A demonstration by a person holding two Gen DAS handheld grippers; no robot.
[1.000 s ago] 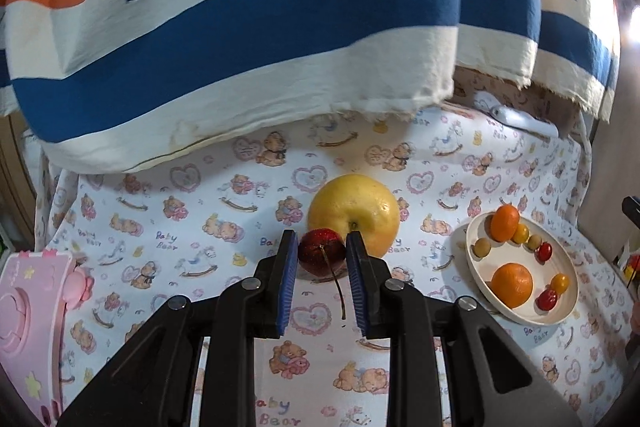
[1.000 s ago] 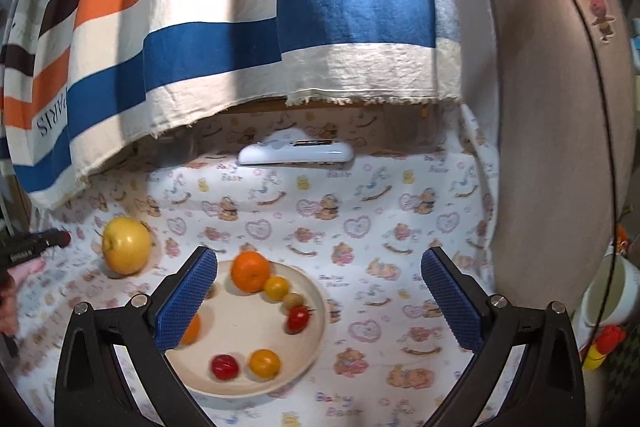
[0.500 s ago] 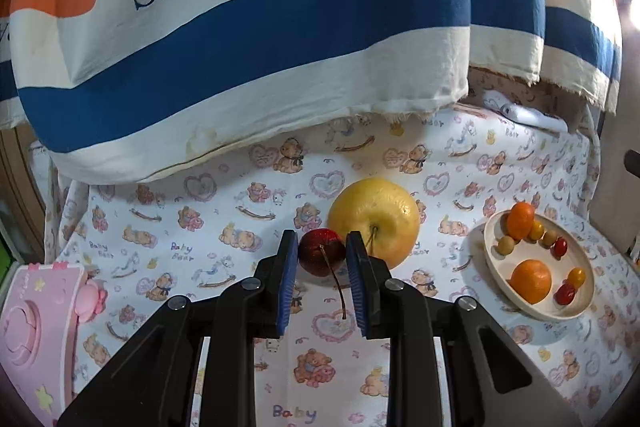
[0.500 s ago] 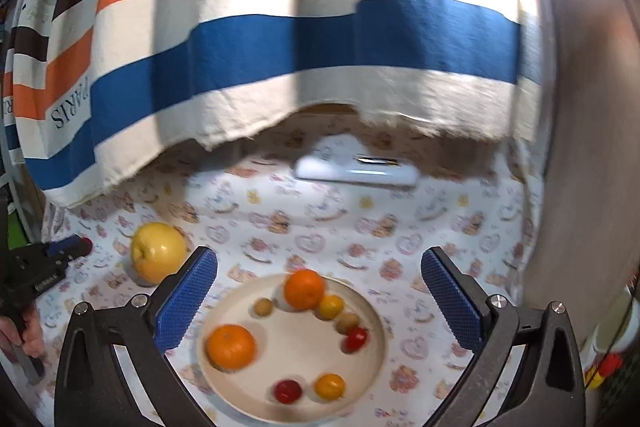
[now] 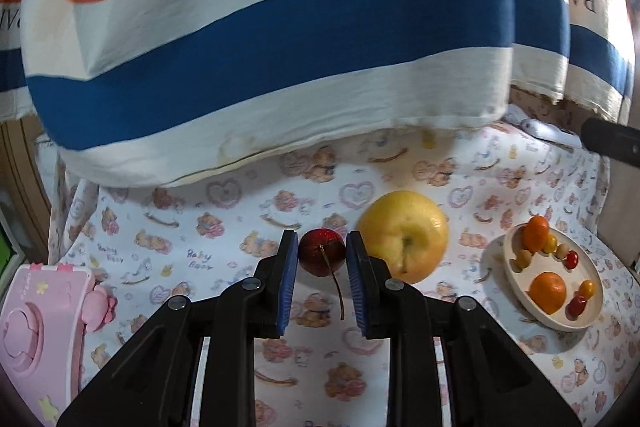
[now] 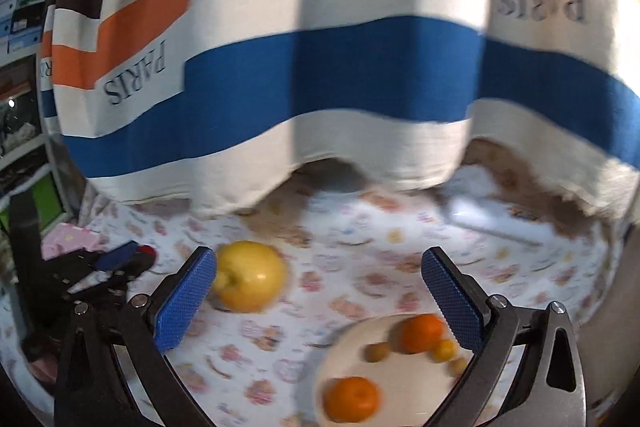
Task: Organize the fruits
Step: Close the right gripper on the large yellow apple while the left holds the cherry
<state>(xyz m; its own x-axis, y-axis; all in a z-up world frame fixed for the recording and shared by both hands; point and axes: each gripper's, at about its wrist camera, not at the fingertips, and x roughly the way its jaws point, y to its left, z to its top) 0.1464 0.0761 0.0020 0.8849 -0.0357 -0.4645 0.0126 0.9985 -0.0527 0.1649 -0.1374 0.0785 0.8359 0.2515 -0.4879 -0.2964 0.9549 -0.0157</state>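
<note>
While the left gripper (image 5: 322, 255) pinched a cherry (image 5: 321, 251) above the printed cloth (image 5: 240, 239), an apple (image 5: 404, 235) lay just right of it and the plate (image 5: 592, 311) sat toward the cloth's right edge. From the right wrist, the right gripper (image 6: 320, 301) gaped wide and empty — apple (image 6: 250, 275) ahead-left, plate (image 6: 340, 343) below. Carrying step, I judged; next, cherry onto plate.

right gripper (image 6: 318, 303) now nearer apple (image 6: 249, 275)
</note>
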